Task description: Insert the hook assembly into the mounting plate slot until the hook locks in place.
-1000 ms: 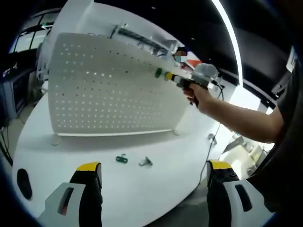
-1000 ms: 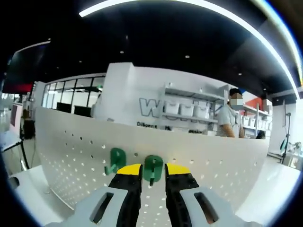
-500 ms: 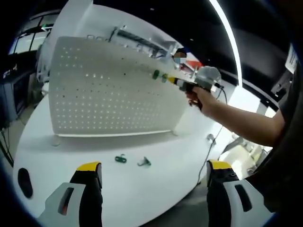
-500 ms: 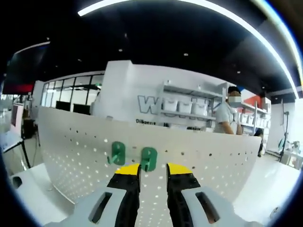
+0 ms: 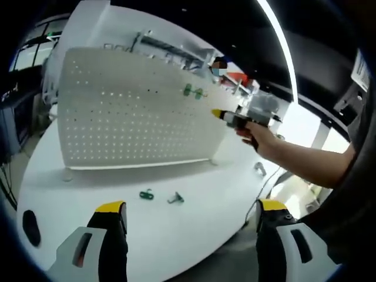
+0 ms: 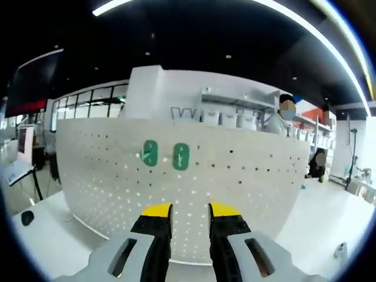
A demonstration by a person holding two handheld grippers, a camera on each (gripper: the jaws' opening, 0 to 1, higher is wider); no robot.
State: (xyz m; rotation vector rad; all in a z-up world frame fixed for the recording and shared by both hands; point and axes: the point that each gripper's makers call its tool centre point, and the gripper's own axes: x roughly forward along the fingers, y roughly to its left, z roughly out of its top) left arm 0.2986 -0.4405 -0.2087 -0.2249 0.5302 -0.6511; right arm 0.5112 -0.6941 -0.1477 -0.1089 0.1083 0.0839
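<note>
Two green hooks (image 6: 165,155) hang near the pegboard (image 6: 247,194) top edge.

Showroom-like lab or demo hall: dark ceiling with curved light strip (image 6: 305,23), wall shelves with bins (image 6: 229,111) upper centre, glazed offices (image 6: 88,103) left.

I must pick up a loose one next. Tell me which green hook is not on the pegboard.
The small green plastic hook lying on the white table, beside a grey metal clip. The other two green hooks hang on the white perforated pegboard.
</note>
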